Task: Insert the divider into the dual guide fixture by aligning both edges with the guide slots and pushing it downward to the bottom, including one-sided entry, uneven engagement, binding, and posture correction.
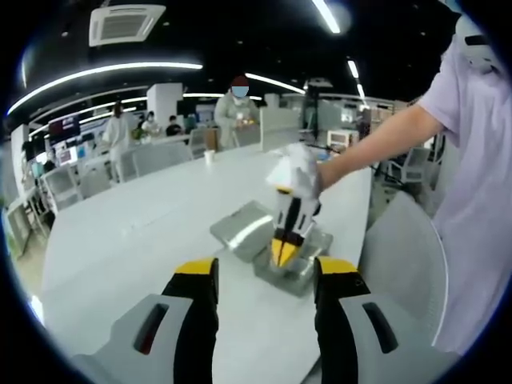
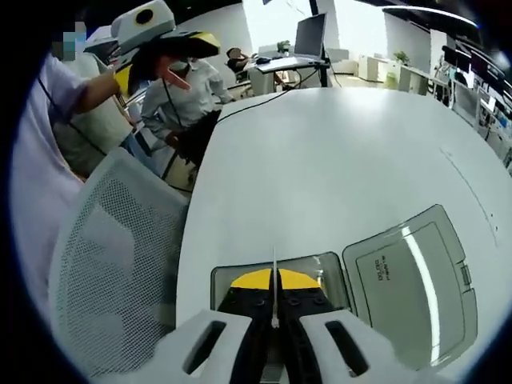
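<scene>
While right tongs [image 2: 274, 308] pinch thin divider [image 2: 274, 280] edge-on, left tongs [image 1: 266, 280] wide

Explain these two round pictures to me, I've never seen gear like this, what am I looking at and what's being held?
A person holds a hand-held gripper in each hand; each carries a fisheye camera looking along its jaws. In the left gripper view, the left gripper hangs open over a white table, facing the right gripper. In the right gripper view, the right gripper is shut on a thin divider, seen edge-on, above a grey fixture. A grey lid lies beside it, and a mesh chair stands at the table's edge.
</scene>
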